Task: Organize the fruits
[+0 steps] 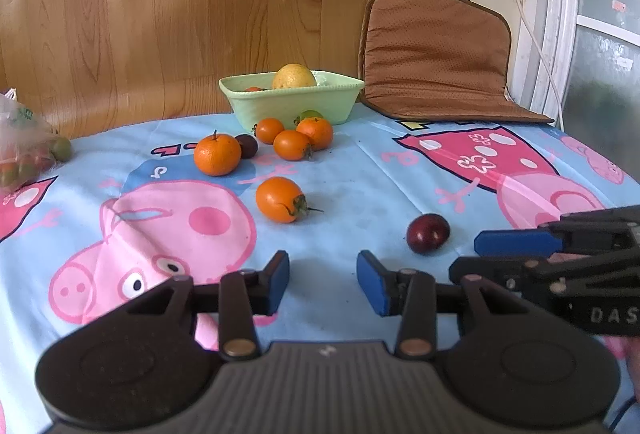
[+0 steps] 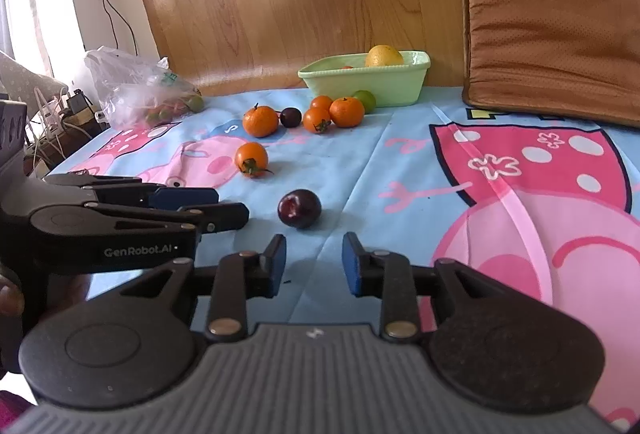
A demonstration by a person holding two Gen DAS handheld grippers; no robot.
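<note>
Left wrist view: my left tongs (image 1: 323, 280) sit low over the desk (image 1: 352, 170), pads apart, nothing between them. The dark red plum (image 1: 428, 233) lies on the cartoon-pig cloth just ahead and to the right of the right pad, not touching it. The right tongs (image 1: 496, 254) come in from the right edge, tips just beside the plum; I see them side-on here, so I can't judge their gap from this view. Further out: one orange tomato (image 1: 280, 199) alone mid-cloth, then a cluster of a mandarin (image 1: 217, 154), a second dark plum (image 1: 248, 146) touching it, and three more orange fruits (image 1: 296, 138) just in front of the green basin (image 1: 288, 102). A yellow fruit (image 1: 294, 76) sits in the basin. Brown cushion (image 1: 436, 54) leans against the wall to the right of it. Plastic bag (image 1: 20, 138) at the left edge.

Right wrist view: my right tongs (image 2: 314, 260) are parted and hold nothing. The plum (image 2: 300, 208) sits on the cloth just beyond the gap, slightly left of centre, clear of both pads. Left tongs (image 2: 224, 208) enter from the left, tips near the plum but apart from it. A green fruit (image 2: 366, 99) rests against the basin (image 2: 400, 86) front. The bag (image 2: 140, 90) holds small red and green fruit.
</note>
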